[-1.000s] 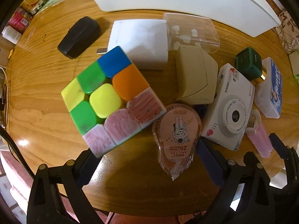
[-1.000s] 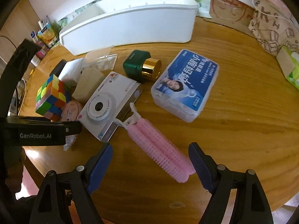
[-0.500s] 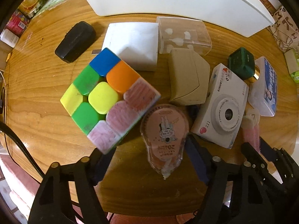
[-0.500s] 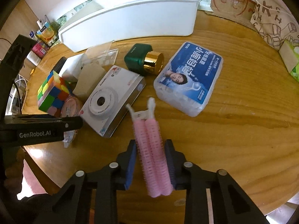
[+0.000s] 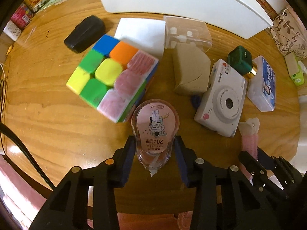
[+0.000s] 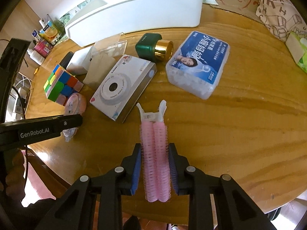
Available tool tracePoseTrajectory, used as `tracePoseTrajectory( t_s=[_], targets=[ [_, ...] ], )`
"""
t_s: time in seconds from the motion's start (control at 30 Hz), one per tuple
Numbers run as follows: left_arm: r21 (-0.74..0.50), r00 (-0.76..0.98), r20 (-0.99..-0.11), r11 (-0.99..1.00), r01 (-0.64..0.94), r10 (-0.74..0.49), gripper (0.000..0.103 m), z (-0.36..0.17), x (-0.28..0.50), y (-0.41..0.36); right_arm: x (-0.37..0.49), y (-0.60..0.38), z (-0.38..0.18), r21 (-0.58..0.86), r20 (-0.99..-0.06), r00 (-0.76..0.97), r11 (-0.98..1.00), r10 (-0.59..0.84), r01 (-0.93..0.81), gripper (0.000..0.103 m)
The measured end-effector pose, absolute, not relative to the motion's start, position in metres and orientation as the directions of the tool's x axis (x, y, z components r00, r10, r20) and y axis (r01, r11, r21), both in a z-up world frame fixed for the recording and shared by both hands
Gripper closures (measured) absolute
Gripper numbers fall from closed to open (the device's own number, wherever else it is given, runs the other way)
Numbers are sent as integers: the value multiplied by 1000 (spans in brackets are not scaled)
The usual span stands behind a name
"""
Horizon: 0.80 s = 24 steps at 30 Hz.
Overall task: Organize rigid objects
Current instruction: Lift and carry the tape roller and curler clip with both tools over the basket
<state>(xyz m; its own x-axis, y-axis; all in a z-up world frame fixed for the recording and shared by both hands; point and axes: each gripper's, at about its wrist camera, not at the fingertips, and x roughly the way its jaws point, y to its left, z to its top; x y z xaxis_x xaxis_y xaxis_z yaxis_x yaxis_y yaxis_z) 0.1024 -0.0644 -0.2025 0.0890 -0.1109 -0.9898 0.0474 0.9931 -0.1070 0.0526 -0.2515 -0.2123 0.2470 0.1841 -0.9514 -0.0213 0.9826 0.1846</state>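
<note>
Left gripper (image 5: 154, 153): jaws wide apart a second ago, now closing on the pink correction-tape dispenser (image 5: 155, 132), pads against its narrow end; the dispenser has turned from tilted to straight along the jaws, its tip at 6 o'clock.

Right gripper (image 6: 155, 170): jaws open a second ago, since drawn in, now clamped on the pink hair-roller clip (image 6: 155, 157); the clip has swung from a slant to straight, its white handle at 12 o'clock.

Round wooden table (image 6: 249, 115), patterned cloth bag (image 6: 278, 13) at its edge.
</note>
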Motion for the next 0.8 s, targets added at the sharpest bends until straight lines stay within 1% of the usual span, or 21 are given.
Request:
tracePoseTrajectory(
  t_s=[0.1,0.4,0.57,0.67,0.8],
  targets=[
    [-101,85,-991,993,53,-105,59,-201,94,-62,51,-254,-212,200,-950,245,980,194,-1,76],
    [-149,85,-985,989,14,-150,60,-197,65,-46,41,-264,-206,248,-942,247,967,225,63,77],
    [-181,127,-976,983,-10,-178,60,-185,39,-41,33,-268,-195,260,-932,277,963,232,69,77],
    [-212,168,-964,977,-22,-205,60,-164,14,-17,30,-269,-186,269,-924,299,961,239,64,77],
    [-250,235,-943,968,-26,-238,60,-147,9,-1,24,-270,-174,270,-913,332,962,238,51,77]
  ],
)
